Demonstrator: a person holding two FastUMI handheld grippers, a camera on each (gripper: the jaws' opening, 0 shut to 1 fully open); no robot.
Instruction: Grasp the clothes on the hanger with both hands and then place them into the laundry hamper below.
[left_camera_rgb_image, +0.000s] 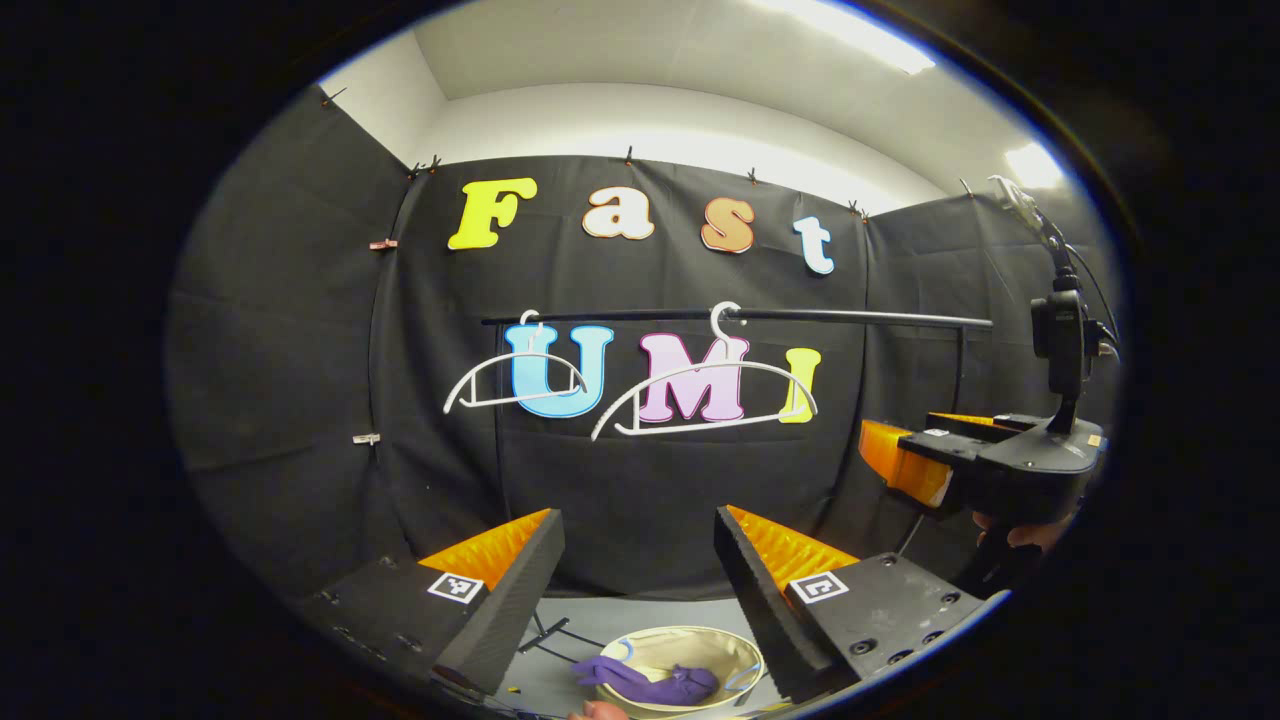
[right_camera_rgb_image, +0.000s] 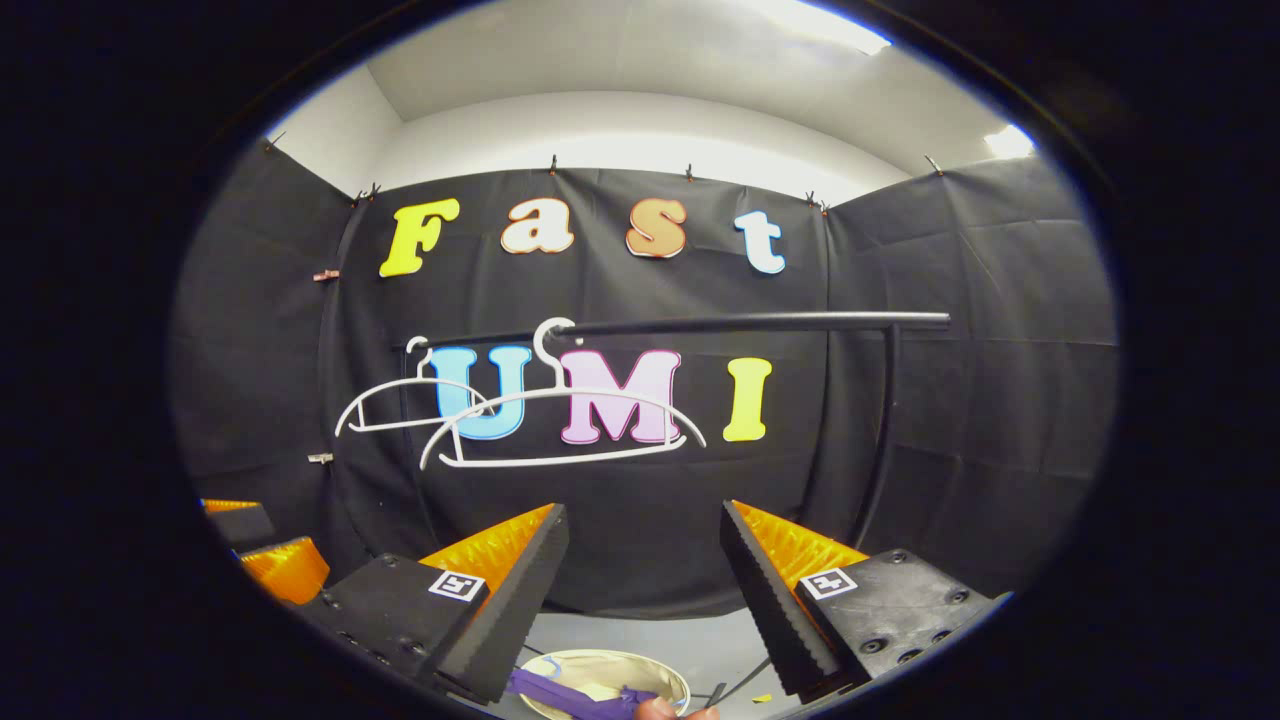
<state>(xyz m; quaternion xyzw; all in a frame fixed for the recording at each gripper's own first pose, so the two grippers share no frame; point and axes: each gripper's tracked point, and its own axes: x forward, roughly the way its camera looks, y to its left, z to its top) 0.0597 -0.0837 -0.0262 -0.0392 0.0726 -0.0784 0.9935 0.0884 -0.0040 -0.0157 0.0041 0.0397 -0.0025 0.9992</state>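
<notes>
Both grippers, left (left_camera_rgb_image: 637, 560) and right (right_camera_rgb_image: 643, 560), are held open and empty. Purple clothes (left_camera_rgb_image: 648, 683) are seen below them, contained in the laundry hamper (left_camera_rgb_image: 735, 650); two hangers (left_camera_rgb_image: 700, 400) are bare.

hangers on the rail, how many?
2, both bare. One hangs near the rail's left end, the other right of it, near mid-rail. The purple clothes lie in the hamper below. No others in sight.
</notes>
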